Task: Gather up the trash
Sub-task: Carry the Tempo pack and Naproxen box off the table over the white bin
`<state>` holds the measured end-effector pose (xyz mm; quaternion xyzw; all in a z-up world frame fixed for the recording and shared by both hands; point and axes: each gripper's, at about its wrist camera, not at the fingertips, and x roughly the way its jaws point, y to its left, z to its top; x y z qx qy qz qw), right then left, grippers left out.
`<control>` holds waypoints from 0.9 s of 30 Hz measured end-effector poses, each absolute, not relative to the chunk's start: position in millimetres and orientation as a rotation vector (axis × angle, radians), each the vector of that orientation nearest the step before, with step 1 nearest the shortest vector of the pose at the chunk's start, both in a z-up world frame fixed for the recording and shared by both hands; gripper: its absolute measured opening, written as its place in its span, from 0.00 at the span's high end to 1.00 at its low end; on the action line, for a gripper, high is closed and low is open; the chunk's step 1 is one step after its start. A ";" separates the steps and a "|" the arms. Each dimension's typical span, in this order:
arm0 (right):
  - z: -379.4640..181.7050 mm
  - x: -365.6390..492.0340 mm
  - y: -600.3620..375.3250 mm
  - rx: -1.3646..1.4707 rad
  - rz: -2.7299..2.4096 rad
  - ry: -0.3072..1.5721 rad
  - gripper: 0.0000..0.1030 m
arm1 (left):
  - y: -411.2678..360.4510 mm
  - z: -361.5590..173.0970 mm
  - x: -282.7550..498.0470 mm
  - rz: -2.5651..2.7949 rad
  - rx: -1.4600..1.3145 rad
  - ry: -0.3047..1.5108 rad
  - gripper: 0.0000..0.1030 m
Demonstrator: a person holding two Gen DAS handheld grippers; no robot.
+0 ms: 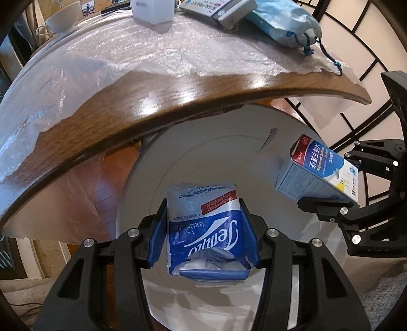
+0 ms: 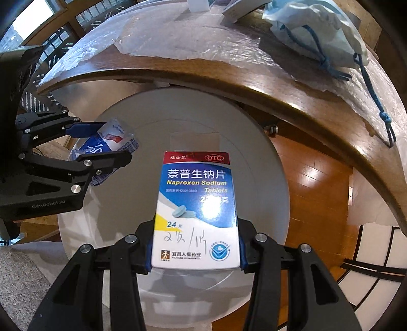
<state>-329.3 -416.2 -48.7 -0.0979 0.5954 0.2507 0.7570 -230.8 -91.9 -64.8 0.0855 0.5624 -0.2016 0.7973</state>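
My left gripper (image 1: 203, 229) is shut on a blue-and-white Tempo tissue packet (image 1: 203, 224) and holds it over a round grey bin lid (image 1: 203, 157) below the table edge. My right gripper (image 2: 195, 252) is shut on a blue-and-white Naproxen Sodium tablet box (image 2: 195, 203) and holds it over the same grey lid (image 2: 152, 119). The box (image 1: 320, 170) and right gripper (image 1: 328, 201) show at the right of the left wrist view. The tissue packet (image 2: 106, 142) and left gripper (image 2: 101, 142) show at the left of the right wrist view.
A round wooden table (image 1: 152, 101) partly covered by clear plastic sheet (image 1: 152, 58) holds a light blue drawstring bag (image 1: 282, 23), boxes (image 1: 216, 10), a white container (image 1: 152, 10) and a white cup (image 1: 63, 17). Wood floor (image 2: 315, 183) lies below.
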 end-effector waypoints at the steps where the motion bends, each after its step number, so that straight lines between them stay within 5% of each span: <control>1: -49.0 -328.9 -416.3 -0.211 0.545 1.300 0.56 | -92.3 -66.9 -230.8 -0.432 0.186 1.210 0.49; 27: -63.1 -329.8 -420.0 -0.178 0.508 1.317 0.56 | -111.2 -97.6 -227.0 -0.414 0.225 1.245 0.49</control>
